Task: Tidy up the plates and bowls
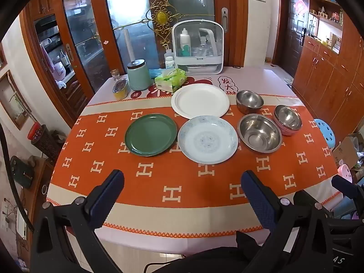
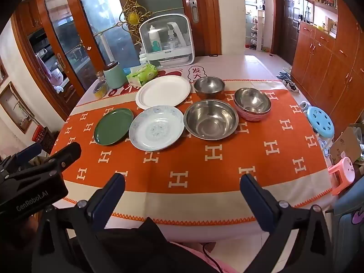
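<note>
A: Your left gripper point(image 1: 182, 182) and right gripper point(image 2: 182, 182) both hover over the near edge of the tabletop point(image 1: 173, 234), jaws spread wide with nothing between them.

B: Where's the crockery?

A: Mid-tabletop: green plate point(image 1: 151, 134) at left, patterned plate point(image 1: 207, 139) beside it, white plate point(image 1: 200, 101) behind. To the right sit a large steel bowl point(image 1: 259, 132), a smaller steel bowl point(image 1: 249, 101) behind it, and a pink bowl point(image 1: 287, 120) with a steel lining.

B: Anything hard to read?

A: The white plate's rim seems doubled (one plate or two, you can't tell). Your right view shows the left gripper's body at its left edge; your left view catches only a sliver of the right gripper.
</note>
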